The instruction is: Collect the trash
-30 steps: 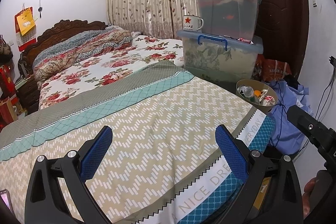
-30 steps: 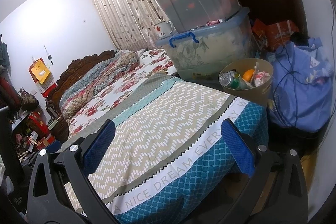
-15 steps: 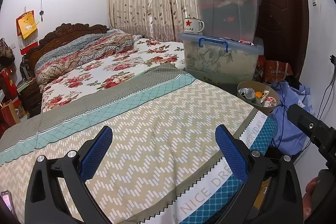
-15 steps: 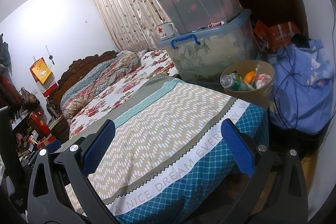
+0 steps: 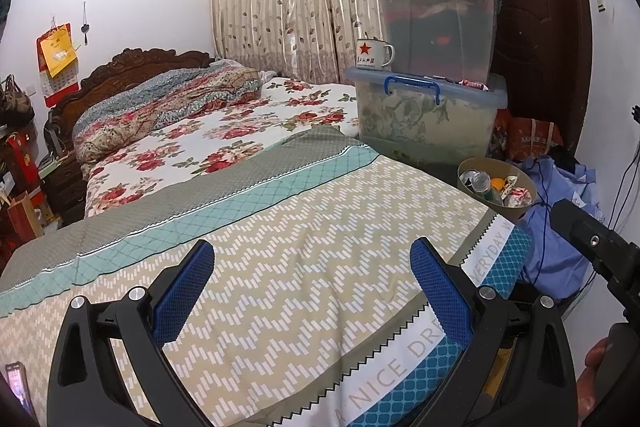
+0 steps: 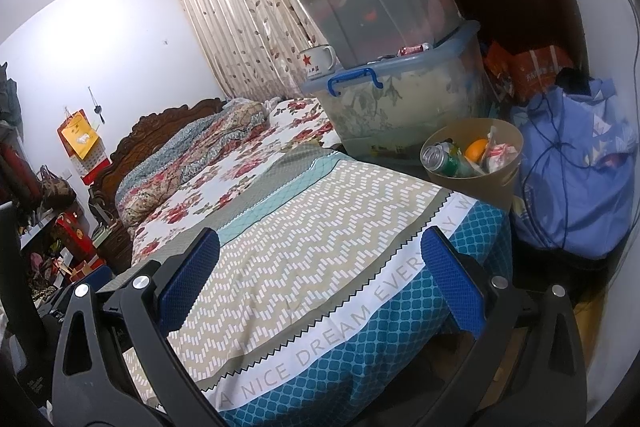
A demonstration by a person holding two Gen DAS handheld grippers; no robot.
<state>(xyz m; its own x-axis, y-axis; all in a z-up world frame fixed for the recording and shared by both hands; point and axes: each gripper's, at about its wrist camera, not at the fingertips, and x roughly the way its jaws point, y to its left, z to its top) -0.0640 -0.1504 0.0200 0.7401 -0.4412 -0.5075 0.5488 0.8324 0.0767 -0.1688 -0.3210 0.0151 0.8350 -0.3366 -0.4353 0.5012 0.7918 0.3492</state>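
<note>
Both the left gripper (image 5: 310, 281) and right gripper (image 6: 320, 269) hover over the bed (image 5: 280, 227), jaws wide apart and empty; the trash bin (image 6: 472, 163) stands far right.

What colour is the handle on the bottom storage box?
Blue; the handle shows best in the right wrist view, on the bottom storage box.

Star mug (image 5: 374, 54) sits on stacked storage bins (image 5: 434, 27).

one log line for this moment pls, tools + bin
left tool open, empty | right tool open, empty | both above bed | trash bin beside bed corner holds can, orange, wrappers
</note>
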